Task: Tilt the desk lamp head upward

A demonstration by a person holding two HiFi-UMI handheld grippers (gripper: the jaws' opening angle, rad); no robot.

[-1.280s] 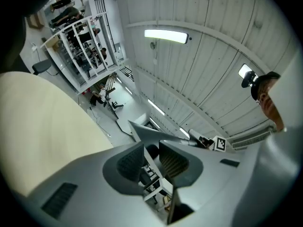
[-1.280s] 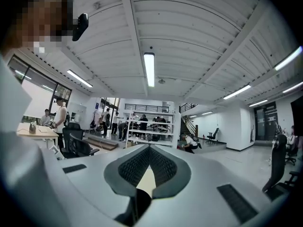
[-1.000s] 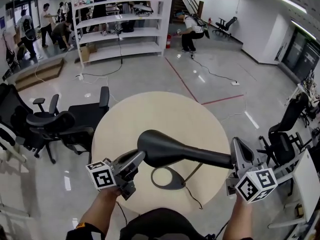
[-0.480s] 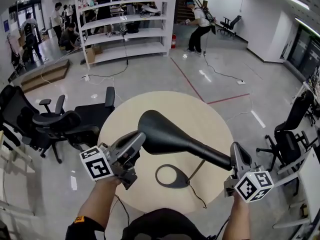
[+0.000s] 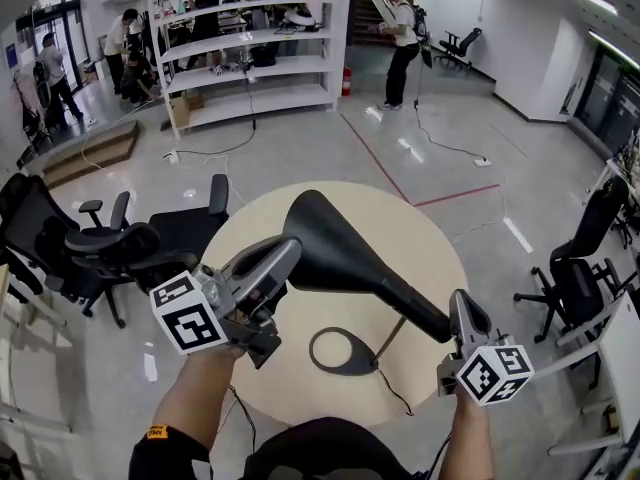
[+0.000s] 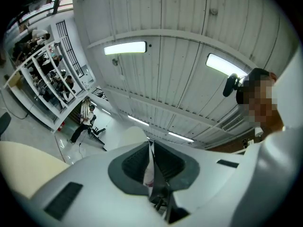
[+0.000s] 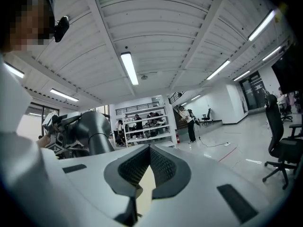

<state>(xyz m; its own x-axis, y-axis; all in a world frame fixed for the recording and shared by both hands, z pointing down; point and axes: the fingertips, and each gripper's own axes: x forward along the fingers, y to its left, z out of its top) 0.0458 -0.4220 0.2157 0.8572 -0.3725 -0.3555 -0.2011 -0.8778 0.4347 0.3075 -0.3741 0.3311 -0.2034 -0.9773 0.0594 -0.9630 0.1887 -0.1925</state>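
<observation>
Surroundings: round table [image 5: 425,223]; black chairs [image 5: 120,253] off its left edge, another off its right; white shelf [image 5: 250,58] far back, people at it.
Lamp: oval base [image 5: 345,353] near the table's near edge; thin stem [image 5: 388,340] rises rightward; cord [image 5: 396,393] runs off the near edge.
Head [image 5: 345,258]: above the table's middle; long axis low near-right to high far-left, broad end raised toward the shelf.
Left gripper [image 5: 287,252]: against the broad end's near side; jaws have just been closing, a narrow slit apart, nothing between.
Right gripper [image 5: 460,308]: at the narrow low end; jaws narrowly apart, empty.
</observation>
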